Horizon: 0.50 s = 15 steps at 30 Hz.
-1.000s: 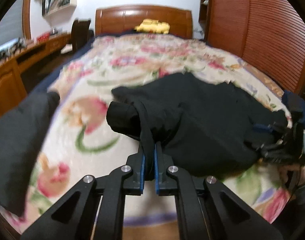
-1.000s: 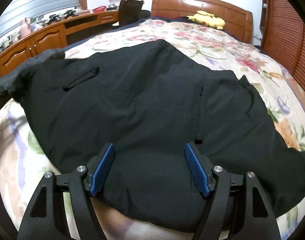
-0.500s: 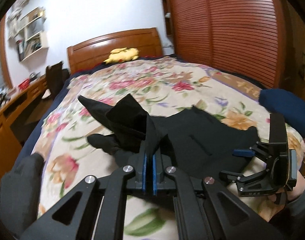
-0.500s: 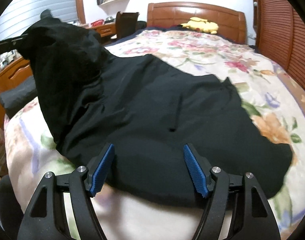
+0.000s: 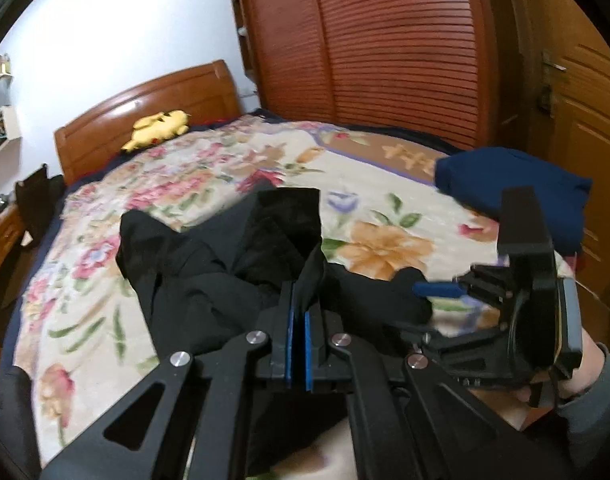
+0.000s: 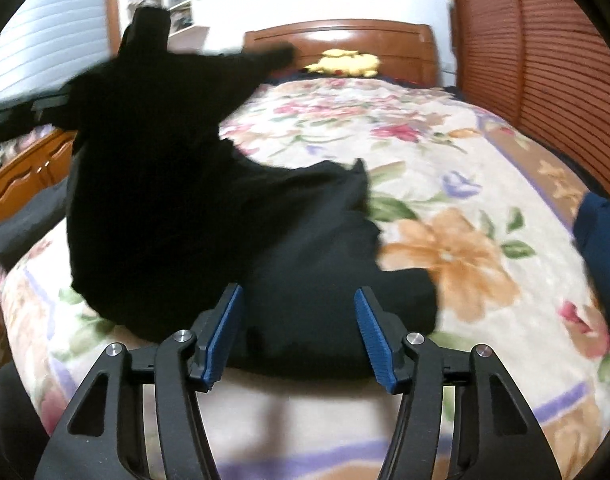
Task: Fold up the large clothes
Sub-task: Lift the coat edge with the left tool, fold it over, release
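A large black garment lies on the floral bed cover. My left gripper is shut on a fold of it and holds that part lifted over the rest. In the right wrist view the garment rises at the left, where its lifted part blurs, and its lower edge lies flat between my fingers. My right gripper is open and empty, with its blue pads just above the garment's near edge. The right gripper also shows in the left wrist view, at the right, beside the garment.
A wooden headboard with a yellow plush toy stands at the far end of the bed. A dark blue cloth lies at the bed's right edge. Slatted wooden wardrobe doors stand on the right. A wooden desk stands on the left.
My left gripper has swung the held fold up and rightward over the garment. The garment has bunched toward the near right. My right gripper has stayed open at the near edge.
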{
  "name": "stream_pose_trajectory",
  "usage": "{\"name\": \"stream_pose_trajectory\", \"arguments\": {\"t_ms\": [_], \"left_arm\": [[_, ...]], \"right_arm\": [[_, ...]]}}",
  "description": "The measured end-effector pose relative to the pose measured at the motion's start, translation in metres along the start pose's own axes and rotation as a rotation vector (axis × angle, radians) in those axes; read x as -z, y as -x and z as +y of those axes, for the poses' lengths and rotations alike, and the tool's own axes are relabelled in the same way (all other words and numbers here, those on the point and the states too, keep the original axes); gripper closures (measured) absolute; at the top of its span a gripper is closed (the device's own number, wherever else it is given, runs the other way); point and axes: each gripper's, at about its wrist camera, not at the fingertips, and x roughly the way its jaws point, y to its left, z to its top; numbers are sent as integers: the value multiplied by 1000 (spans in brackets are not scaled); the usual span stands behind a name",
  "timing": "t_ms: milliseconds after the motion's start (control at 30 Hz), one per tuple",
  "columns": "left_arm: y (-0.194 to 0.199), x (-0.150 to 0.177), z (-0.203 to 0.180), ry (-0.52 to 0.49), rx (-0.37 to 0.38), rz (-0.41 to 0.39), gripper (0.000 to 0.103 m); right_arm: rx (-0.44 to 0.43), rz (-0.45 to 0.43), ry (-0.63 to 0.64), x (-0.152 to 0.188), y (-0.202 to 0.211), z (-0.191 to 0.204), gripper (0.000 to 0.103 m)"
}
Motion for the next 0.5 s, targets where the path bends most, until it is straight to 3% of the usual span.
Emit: {"name": "stream_pose_trajectory", "arguments": {"t_ms": [133, 333, 467, 500], "left_arm": [[-10, 14, -6, 6, 35, 38, 103], [3, 29, 0, 59, 61, 27, 99], [22, 39, 9, 71, 45, -1, 94], [28, 41, 14, 82, 49, -9, 87]], "right_arm": [[27, -5, -23, 3, 5, -12, 44], [54, -8, -39, 4, 6, -19, 44], [57, -36, -59, -1, 10, -22, 44], [57, -43, -62, -4, 12, -22, 44]]}}
